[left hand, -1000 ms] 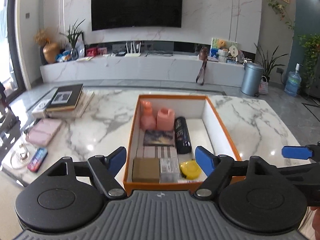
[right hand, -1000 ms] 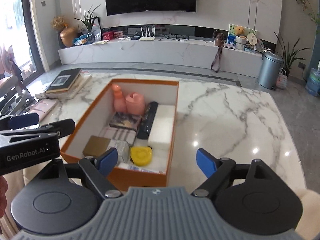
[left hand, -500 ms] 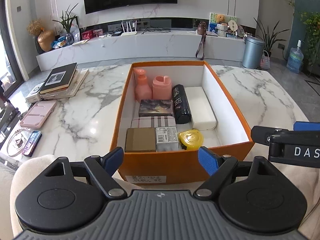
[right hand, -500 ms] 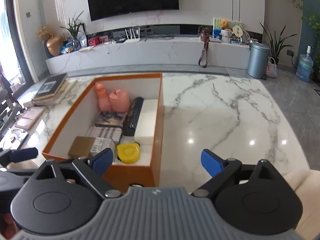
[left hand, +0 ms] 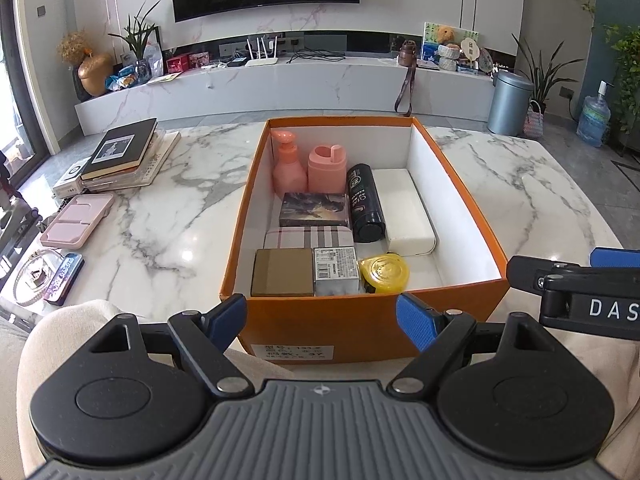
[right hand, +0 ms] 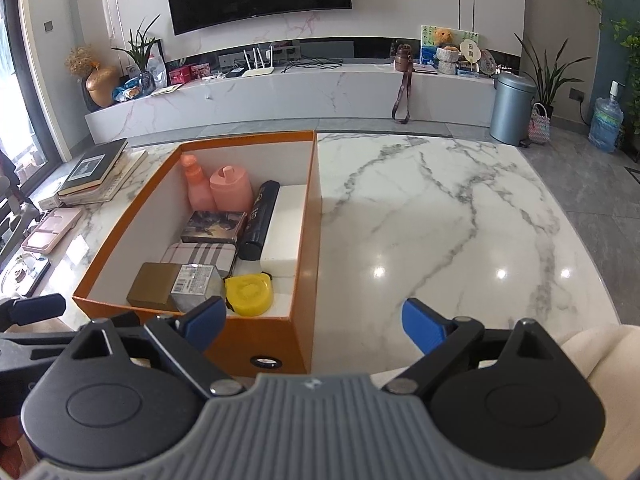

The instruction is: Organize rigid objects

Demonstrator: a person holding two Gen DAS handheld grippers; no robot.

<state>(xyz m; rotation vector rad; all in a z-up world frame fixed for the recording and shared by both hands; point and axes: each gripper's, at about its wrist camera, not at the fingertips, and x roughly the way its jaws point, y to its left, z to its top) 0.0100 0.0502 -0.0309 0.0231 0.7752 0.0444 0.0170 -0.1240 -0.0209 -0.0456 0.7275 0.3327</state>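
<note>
Jaws on both grippers stood spread wide with nothing between them; both had just been opening. Left gripper (left hand: 321, 317) hung short of the near wall of the orange box (left hand: 360, 332); right gripper (right hand: 312, 318) hung at the box's near right corner, over the tabletop (right hand: 440, 220).

Tabletop, marble, carried the box in the middle, so both hands could reach it. Box held everything packed toward its left wall, leaving a bare strip along the right wall, likely room for more. White block (left hand: 404, 210) lay flat near the middle, black cylinder (left hand: 365, 208) lying just beside it so it could not roll. Two pink bottles (left hand: 308, 164) stood upright at the far wall, tall things at the back. Dark picture box (left hand: 314, 209), plaid tin (left hand: 310, 238), brown box (left hand: 283, 272) and labelled grey box (left hand: 335, 270) sat flat in rows, edges touching. Yellow tape measure (left hand: 384, 274) filled the near gap.

Judged: sorting looked finished, both grippers empty and clear of the goods.
</note>
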